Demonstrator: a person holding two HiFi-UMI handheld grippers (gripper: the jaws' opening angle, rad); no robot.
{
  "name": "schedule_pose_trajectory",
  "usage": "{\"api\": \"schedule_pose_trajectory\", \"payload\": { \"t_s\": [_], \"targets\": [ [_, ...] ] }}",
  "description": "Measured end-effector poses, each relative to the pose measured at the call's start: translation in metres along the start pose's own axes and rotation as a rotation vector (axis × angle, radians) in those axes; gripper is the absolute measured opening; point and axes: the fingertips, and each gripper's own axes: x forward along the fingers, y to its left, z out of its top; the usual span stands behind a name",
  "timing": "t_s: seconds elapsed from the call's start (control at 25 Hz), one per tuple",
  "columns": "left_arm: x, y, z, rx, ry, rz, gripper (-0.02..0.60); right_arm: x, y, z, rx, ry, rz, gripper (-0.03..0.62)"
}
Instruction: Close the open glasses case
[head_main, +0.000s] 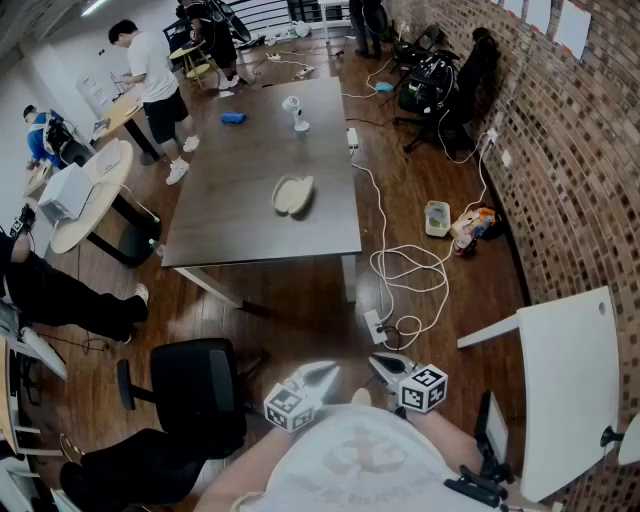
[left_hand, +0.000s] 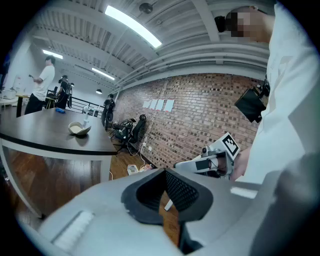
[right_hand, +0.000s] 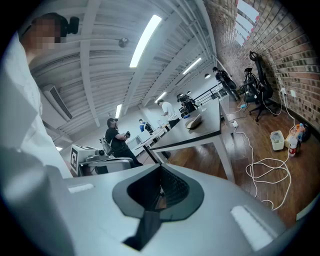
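Near the middle of the dark table (head_main: 230, 170): the glasses case (head_main: 293, 194), lying open with both pale halves side by side, touched by nothing. Well short of the table's near edge, close to the person's chest (head_main: 360, 460): the left tongs (head_main: 328, 370) and the right tongs (head_main: 378, 362), side by side, tips apart from each other and pointing toward the table. Both clenched, jaws drawn together down to a thin slit with only floor showing through, grasping nothing and touching nothing, the case far off on the tabletop ahead of each.
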Motion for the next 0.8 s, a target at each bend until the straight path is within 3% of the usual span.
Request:
{"api": "schedule_pose_trajectory", "payload": {
  "t_s": [0.8],
  "targets": [
    [0.003, 0.037, 0.020, 0.001, 0.011, -0.026, 0.005, 0.026, -0.011, 0.009, 0.020, 0.005, -0.055, 0.008]
  ]
}}
